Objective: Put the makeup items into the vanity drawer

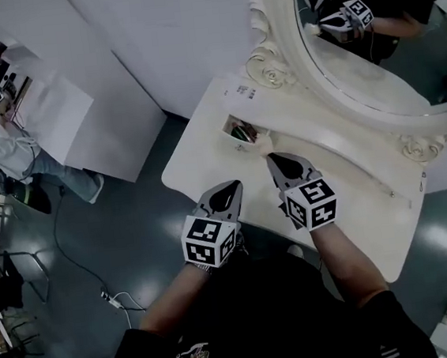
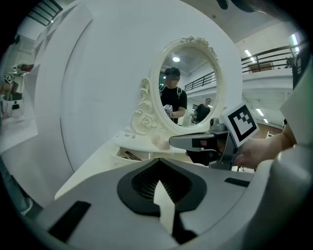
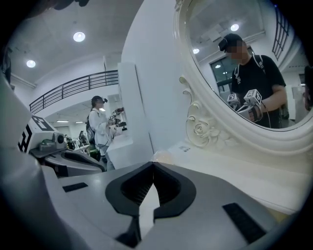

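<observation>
Beside the open drawer (image 1: 229, 137), right gripper (image 1: 270, 157) pinches a pale puff (image 1: 262, 142).

White walls (image 1: 137, 32), dark glossy floor (image 1: 120, 249) — ceiling downlights (image 3: 79, 36)

Two grey grippers, left gripper (image 1: 225, 191) and right gripper (image 1: 276, 161); one cream desk (image 1: 344, 193); one oval ornate-framed mirror (image 1: 370, 59); one open drawer (image 1: 230, 139) holding perhaps two dark makeup items (image 1: 240, 132); one pale pinkish item (image 1: 262, 141).

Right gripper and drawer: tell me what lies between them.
A small pale item lies just past the right gripper's tips, before the open drawer; the head view shows it best.
</observation>
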`<state>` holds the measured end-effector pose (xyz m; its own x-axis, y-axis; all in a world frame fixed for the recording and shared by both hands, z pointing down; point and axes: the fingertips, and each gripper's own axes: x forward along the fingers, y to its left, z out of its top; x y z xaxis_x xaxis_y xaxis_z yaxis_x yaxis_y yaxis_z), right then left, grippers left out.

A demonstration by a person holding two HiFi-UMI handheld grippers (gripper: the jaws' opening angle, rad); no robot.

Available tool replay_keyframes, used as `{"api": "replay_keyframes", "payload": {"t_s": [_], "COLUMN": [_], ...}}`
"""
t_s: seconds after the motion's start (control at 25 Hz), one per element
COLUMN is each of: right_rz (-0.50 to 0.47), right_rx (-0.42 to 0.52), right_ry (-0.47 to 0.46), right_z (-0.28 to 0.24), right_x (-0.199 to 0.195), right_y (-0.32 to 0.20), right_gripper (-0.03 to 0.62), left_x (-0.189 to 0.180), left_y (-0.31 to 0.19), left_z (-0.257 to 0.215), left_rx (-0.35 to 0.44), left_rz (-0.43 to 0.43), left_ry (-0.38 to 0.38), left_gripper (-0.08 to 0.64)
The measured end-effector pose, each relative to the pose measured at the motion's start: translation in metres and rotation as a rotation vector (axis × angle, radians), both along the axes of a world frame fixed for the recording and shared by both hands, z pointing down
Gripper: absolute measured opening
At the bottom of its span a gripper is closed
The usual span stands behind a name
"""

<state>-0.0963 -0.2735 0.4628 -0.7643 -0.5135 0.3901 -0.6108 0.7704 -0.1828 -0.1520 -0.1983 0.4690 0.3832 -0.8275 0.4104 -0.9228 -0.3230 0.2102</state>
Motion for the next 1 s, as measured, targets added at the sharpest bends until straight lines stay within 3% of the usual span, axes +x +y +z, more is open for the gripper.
{"api": "replay_keyframes", "payload": {"t_s": [0.4,1.0], "right_rz": [-0.006,-0.005], "right_rx": [0.015,-0.068], "right_ry": [0.114,0.295], "right_z": [0.023,0.088], "right_x": [-0.041,-0.064], "right_y": [-0.041,-0.074], "right_gripper": [0.031,0.031], "left_x": [-0.039,-0.089], "left_y": [-0.023,-0.042], "left_z": [0.013,0.042], "left_rx": [-0.024,-0.069], "left_rz": [0.042,0.058], "left_ry": [0.028,0.07], "left_gripper": [-0.002,-0.002]}}
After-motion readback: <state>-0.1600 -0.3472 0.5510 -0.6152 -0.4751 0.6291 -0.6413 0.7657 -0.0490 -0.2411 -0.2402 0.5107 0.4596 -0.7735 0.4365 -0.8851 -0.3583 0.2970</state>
